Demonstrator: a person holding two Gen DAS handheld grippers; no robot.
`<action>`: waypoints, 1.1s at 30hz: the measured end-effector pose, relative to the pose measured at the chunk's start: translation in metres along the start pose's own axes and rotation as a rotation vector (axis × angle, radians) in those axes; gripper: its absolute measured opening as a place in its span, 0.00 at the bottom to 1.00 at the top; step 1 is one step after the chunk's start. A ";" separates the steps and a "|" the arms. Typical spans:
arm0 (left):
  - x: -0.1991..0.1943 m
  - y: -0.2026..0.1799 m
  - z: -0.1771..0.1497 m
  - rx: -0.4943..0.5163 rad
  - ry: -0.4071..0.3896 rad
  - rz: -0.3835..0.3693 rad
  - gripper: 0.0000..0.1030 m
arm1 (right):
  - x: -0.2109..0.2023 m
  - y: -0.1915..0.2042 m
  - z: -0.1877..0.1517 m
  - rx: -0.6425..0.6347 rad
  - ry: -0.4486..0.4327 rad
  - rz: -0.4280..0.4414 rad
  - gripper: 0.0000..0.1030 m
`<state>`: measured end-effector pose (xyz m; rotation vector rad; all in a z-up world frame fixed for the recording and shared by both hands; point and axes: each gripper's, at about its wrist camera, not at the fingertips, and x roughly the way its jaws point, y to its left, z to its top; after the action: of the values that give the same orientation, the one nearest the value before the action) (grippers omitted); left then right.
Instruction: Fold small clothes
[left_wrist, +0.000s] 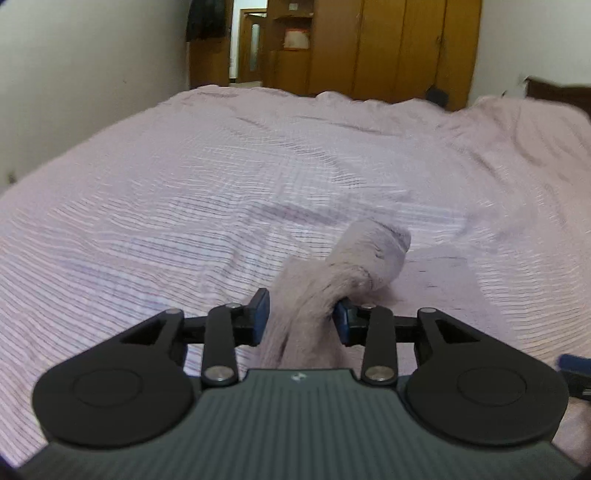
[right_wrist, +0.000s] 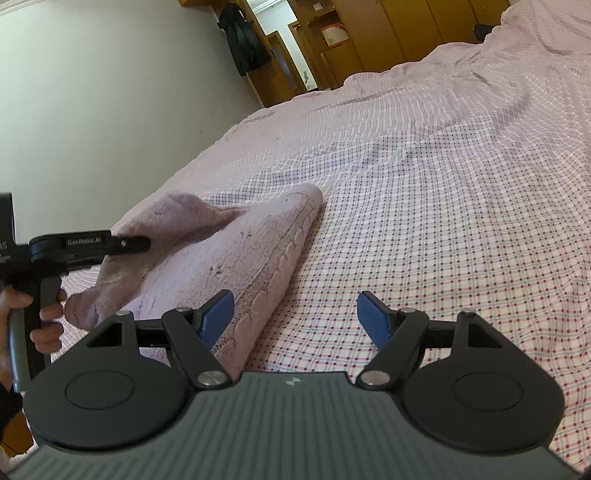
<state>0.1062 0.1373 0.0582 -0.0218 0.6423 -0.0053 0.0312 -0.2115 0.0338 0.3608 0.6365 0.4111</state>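
A small pale pink knitted garment lies on the checked bedsheet, folded into a long strip. My left gripper is shut on one bunched end of the garment and lifts it off the bed. It also shows in the right wrist view, at the left, holding the raised end. My right gripper is open and empty, low over the sheet. Its left finger is next to the near end of the garment.
The bed fills both views, with a white wall along its left side. Wooden wardrobes and a doorway stand beyond the far end. A hand holds the left gripper's handle.
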 end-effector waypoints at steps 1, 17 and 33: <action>0.004 0.002 0.002 0.000 0.007 0.028 0.40 | 0.000 0.000 0.000 0.001 0.000 0.000 0.77; -0.027 0.022 -0.013 -0.044 0.127 -0.051 0.64 | 0.003 0.003 -0.002 -0.017 0.011 0.014 0.77; -0.030 0.044 -0.042 -0.113 0.192 -0.038 0.77 | 0.006 0.003 -0.005 -0.009 0.025 0.034 0.77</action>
<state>0.0574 0.1806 0.0417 -0.1437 0.8340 -0.0084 0.0320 -0.2047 0.0284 0.3590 0.6532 0.4515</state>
